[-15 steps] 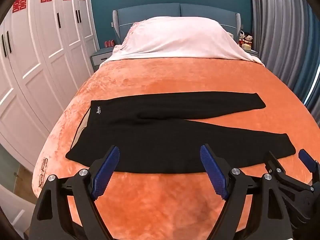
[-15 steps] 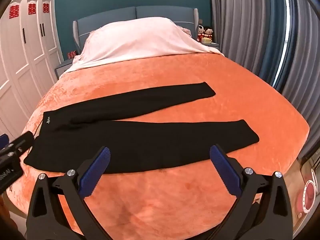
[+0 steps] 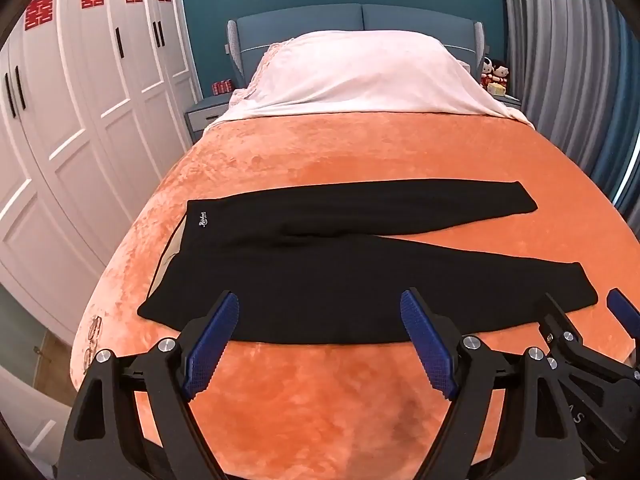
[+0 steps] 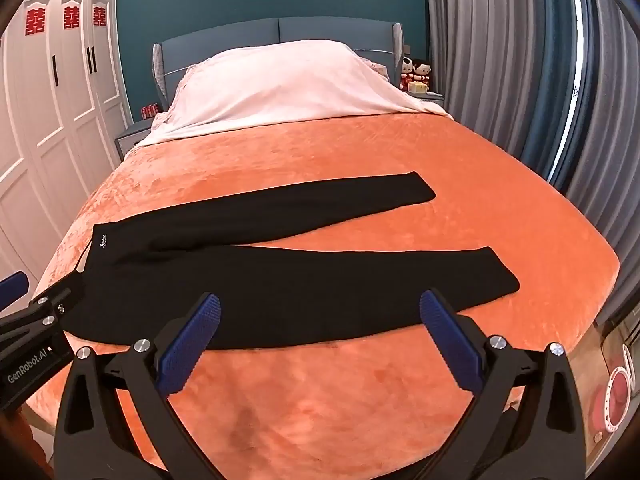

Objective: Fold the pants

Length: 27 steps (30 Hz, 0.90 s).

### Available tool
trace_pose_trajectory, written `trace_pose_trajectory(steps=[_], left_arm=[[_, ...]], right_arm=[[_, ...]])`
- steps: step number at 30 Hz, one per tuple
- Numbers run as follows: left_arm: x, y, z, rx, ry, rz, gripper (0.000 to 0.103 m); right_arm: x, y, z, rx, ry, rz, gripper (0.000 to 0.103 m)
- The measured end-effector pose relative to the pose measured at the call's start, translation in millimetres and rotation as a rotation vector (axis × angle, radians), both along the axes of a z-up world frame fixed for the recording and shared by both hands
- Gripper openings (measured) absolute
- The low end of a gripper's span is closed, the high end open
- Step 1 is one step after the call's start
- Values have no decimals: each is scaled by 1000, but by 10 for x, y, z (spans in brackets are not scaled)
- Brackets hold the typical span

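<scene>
Because the pants (image 3: pixel 320 264) lie spread flat on the bed (image 3: pixel 360 152), near its foot edge, nothing is folded yet and the whole shape is open to a first fold. Their waistband points to the bed's left edge and both legs run toward the right edge, the far leg angling away from the near one, so a gap of orange cover shows between the cuffs. I judge this layout is meant to let one leg be laid over the other, or the length be halved, without any smoothing first.

Just short of the near leg hang both tools, tilted down at the cloth. Left gripper (image 3: pixel 320 340) has its jaws wide, with nothing between them; it sits toward the waist half. Right gripper (image 4: pixel 320 340) also has its jaws wide and empty, and it faces the cuff half of the near leg. Neither touches the fabric. Set side by side this way, each seems placed to take its own end of the near hem.

At the head of the bed, a pale sheet (image 3: pixel 360 76) covers the pillows, well apart from the pants.
</scene>
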<state>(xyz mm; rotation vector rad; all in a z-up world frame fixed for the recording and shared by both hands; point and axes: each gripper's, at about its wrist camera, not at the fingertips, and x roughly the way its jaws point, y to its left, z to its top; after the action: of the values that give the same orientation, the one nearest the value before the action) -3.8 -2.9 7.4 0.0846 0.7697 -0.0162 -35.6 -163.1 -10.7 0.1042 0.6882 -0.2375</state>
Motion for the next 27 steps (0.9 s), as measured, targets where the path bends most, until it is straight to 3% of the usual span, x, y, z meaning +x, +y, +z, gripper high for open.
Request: trace_pose_trajectory(steps=[12,18,27], left_arm=[[91,13,-100,29,6,-11,91],[128,-1,-123,28,11,-14,91],[346,-69,-235,102,40,23,92]], right_arm=[[6,11,-23,0,5,0,98],[32,2,-37,1,10,-3,98],[231,-37,-142,6,39,6,98]])
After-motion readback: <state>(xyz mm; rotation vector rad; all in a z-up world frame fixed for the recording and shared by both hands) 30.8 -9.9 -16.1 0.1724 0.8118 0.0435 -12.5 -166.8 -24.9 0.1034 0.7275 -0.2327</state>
